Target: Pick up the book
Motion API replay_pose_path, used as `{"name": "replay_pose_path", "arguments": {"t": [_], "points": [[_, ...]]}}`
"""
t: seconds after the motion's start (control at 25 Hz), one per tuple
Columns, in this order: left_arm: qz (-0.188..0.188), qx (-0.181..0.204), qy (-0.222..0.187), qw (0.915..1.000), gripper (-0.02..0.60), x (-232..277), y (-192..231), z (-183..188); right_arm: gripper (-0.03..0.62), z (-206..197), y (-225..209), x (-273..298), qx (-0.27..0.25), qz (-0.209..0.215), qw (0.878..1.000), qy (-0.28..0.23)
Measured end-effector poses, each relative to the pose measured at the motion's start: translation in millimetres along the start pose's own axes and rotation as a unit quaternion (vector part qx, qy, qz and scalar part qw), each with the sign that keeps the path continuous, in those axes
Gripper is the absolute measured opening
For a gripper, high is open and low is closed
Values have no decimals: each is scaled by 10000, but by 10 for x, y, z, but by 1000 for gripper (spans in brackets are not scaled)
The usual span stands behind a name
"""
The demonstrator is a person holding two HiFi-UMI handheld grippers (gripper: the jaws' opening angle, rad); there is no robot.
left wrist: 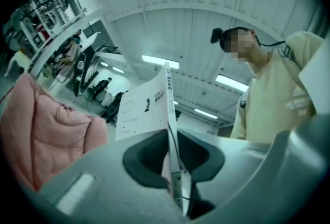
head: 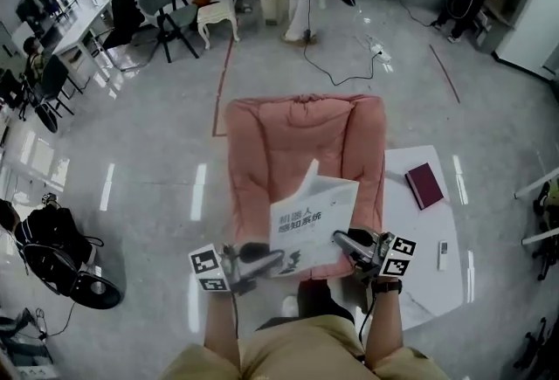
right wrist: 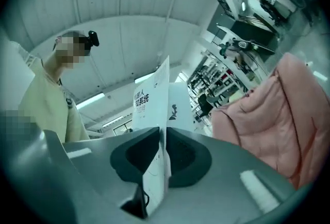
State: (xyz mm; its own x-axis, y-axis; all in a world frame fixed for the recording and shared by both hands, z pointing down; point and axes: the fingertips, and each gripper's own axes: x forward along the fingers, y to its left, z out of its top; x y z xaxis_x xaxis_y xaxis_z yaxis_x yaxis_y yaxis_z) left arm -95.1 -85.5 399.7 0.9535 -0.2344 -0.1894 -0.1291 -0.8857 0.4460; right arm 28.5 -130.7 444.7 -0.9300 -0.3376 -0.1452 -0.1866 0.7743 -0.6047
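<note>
Beneath the book point(head: 314, 217), pink cushion point(head: 271, 151) on glossy floor point(head: 157, 125).

book point(head: 314, 221): white, dark lettering | cushion point(head: 279, 142): pink | notebook point(head: 424, 185): maroon | table point(head: 419, 238): white | floor point(head: 157, 151): grey | shirt point(left wrist: 278, 94): pale yellow

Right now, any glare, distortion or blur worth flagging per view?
Head view: fisheye bending, glare streaks on the floor, book sharp. Left gripper view: dark vignetted corners, ceiling lights blown out, near foreground soft. Right gripper view: same vignette, book title legible.
</note>
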Motion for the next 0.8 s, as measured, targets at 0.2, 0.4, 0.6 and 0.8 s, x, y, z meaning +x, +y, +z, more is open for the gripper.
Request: {"name": "replay_pose_path", "arguments": {"t": [0.2, 0.4, 0.6, 0.8], "points": [[-961, 673, -369, 9924, 51, -77, -749, 430, 308, 445, 534, 37, -1053, -172, 9930, -506], [-1763, 1161, -606, 9756, 51, -197, -1361, 663, 492, 612, 1230, 74, -1282, 697, 9851, -913], [-2243, 1267, -557, 9647, 54, -212, -1661, 595, 467, 375, 1658, 166, -1650, 1144, 9787, -419], [-2605, 1231, -633, 9555, 58, -289, -1843, 633, 305, 226, 2045, 192, -1686, 1742, 9701, -101]]}}
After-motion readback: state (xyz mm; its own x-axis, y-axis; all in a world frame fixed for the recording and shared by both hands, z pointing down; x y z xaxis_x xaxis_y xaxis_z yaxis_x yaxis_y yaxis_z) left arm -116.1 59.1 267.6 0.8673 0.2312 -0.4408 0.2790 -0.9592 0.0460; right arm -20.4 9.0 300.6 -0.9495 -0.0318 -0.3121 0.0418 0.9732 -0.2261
